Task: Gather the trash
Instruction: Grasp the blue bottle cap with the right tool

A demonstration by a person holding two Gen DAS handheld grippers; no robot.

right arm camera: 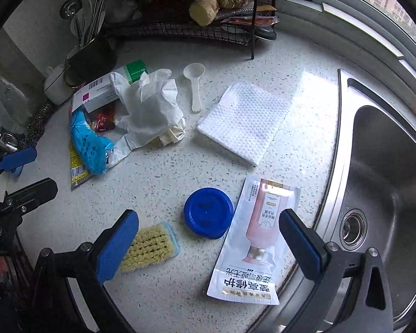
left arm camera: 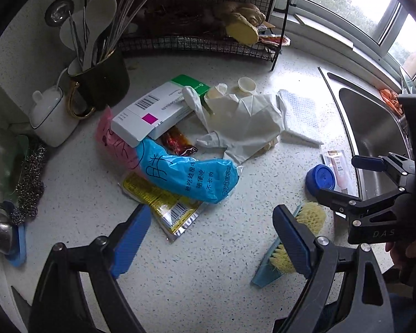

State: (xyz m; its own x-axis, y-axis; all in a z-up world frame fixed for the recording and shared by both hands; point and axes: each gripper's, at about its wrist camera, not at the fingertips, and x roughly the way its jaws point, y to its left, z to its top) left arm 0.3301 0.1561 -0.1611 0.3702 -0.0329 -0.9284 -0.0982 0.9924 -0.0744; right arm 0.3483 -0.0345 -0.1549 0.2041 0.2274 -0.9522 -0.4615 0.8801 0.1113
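Observation:
Trash lies on a speckled white counter (left arm camera: 208, 263). A blue wrapper (left arm camera: 191, 174), a yellow-silver packet (left arm camera: 163, 208), a pink bag (left arm camera: 111, 138), a white medicine box (left arm camera: 152, 113) and a crumpled white glove (left arm camera: 244, 122) form a pile. My left gripper (left arm camera: 210, 233) is open and empty just in front of the pile. My right gripper (right arm camera: 208, 244) is open and empty over a blue lid (right arm camera: 208, 212) and a white sachet (right arm camera: 252, 238). A white paper towel (right arm camera: 244, 123) and a plastic spoon (right arm camera: 195, 83) lie beyond.
A steel sink (right arm camera: 388, 194) is at the right. A yellow scrub brush (right arm camera: 147, 247) lies by the right gripper. A wire rack (left arm camera: 202, 22) with ginger, a utensil cup (left arm camera: 102, 77), a white jar (left arm camera: 50, 116) and steel wool (left arm camera: 30, 183) stand at the back and left.

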